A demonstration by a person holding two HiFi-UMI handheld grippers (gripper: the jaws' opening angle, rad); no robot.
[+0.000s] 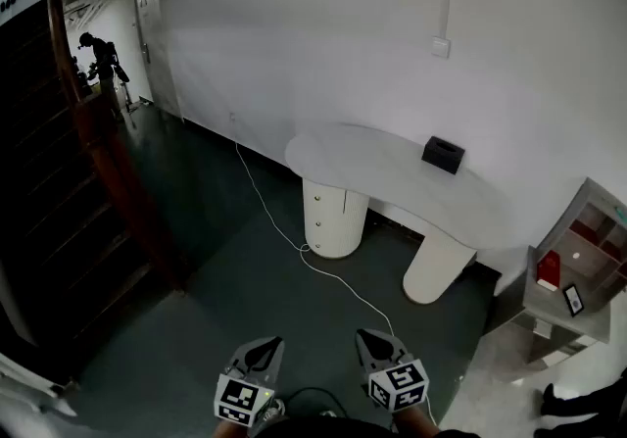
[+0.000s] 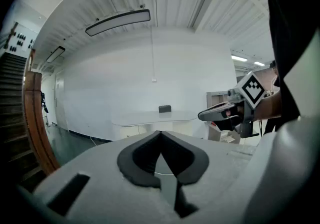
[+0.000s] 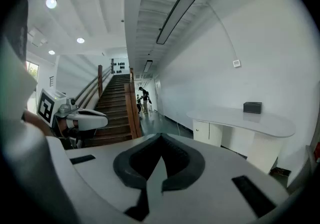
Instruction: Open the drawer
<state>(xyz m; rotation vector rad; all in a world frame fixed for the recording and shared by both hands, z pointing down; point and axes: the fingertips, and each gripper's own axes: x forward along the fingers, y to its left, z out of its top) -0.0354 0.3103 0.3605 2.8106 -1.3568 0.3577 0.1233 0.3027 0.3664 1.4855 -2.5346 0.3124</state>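
Note:
A white desk (image 1: 392, 176) stands against the far wall on two rounded pedestals. The left pedestal (image 1: 333, 219) has small knobs down its front, which look like drawer fronts; all seem closed. It also shows in the right gripper view as a cabinet (image 3: 209, 133) under the desk. My left gripper (image 1: 266, 344) and right gripper (image 1: 368, 336) hover side by side at the bottom of the head view, well short of the desk. Each is shut with nothing between its jaws, as the left gripper (image 2: 160, 134) and right gripper (image 3: 160, 138) show in their own views.
A black box (image 1: 443, 154) sits on the desk. A white cable (image 1: 294, 242) trails over the dark floor towards me. A wooden stair and banister (image 1: 108, 162) rise at the left. A grey shelf unit (image 1: 578, 269) stands at the right. A person (image 1: 103, 59) is far down the hall.

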